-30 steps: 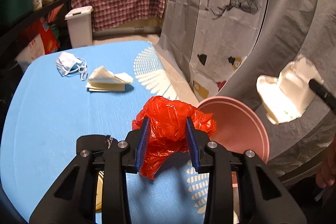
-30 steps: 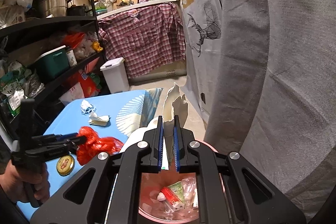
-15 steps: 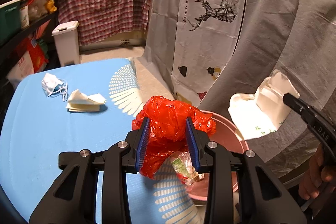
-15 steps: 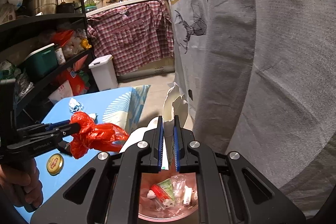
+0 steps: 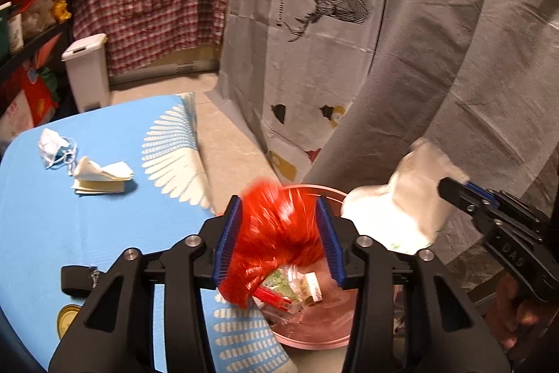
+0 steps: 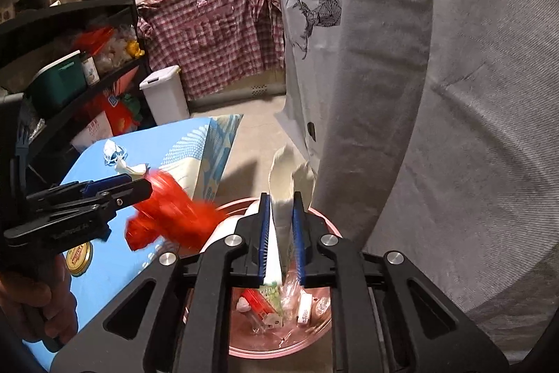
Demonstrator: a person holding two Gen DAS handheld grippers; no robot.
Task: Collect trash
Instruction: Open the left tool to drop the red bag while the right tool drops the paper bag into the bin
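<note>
Pink bin point(image 6: 325, 334): wrappers inside. Both hand-held grippers just opening; red bag point(image 5: 276, 233), white pkg point(image 6: 284, 198) between jaws.

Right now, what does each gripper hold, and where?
Nothing firmly; both jaws just opening. Red bag slips through left gripper; white wrapper stands loose in right gripper.

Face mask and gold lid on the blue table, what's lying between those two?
In the left wrist view, a stack of folded white napkins lies between the face mask and the gold lid; past the napkins the blue table is bare.
</note>
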